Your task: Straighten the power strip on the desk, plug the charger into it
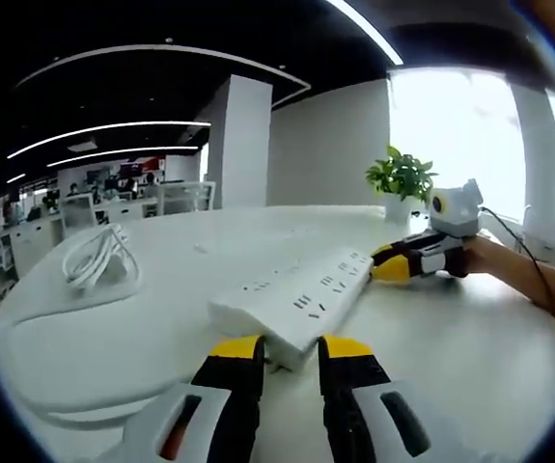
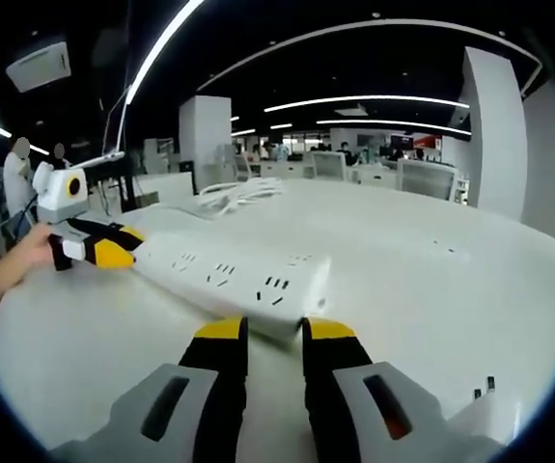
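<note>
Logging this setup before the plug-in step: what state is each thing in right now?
Power strip: flat on the desk, sockets up, nothing plugged in.
Left tongs: open, at one end of the strip.
Right tongs: open, at the other end.
Coiled white cable: lying loose on the desk, apart from the strip.
Potted plant: upright.

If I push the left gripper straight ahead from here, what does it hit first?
Most likely the near end of the power strip, lying just beyond the left gripper and its open jaws; the exact gap is hard to judge.
</note>
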A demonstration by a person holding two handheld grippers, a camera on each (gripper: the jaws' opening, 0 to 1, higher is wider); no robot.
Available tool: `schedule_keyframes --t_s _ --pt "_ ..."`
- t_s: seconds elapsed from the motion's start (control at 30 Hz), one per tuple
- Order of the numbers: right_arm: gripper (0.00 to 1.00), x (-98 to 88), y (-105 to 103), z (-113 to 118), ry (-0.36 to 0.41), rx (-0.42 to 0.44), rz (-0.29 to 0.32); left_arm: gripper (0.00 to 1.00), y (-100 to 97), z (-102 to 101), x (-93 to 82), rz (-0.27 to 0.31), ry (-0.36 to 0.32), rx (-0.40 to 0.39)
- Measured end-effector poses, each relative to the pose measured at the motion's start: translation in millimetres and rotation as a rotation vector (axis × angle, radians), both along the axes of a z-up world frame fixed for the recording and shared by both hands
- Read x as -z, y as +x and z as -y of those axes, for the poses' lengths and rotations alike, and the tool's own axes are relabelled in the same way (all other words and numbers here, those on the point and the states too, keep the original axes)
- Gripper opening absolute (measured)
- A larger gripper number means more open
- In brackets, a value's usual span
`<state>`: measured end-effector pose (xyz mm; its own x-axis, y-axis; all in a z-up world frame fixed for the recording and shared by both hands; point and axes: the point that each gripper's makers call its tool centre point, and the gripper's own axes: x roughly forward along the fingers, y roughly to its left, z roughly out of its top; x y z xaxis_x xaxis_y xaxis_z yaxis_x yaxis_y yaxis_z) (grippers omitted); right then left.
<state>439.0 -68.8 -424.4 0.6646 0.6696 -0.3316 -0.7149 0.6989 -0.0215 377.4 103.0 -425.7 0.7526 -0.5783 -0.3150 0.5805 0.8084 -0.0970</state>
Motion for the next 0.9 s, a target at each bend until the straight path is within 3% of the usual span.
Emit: schedule_keyframes --t_s 0.47,0.9 --pt "0.21 -0.1 -15.8 -3.0 -0.021 0.014 -0.004 0.23 -8.7 -3.7 -1.0 -0.032 -0.011 -0.007" --pt "0.21 -1.7 -17.7 1.7 -0.023 0.038 -0.025 0.24 3.2 -3.8 -5.0 -0.033 -0.017 -0.026"
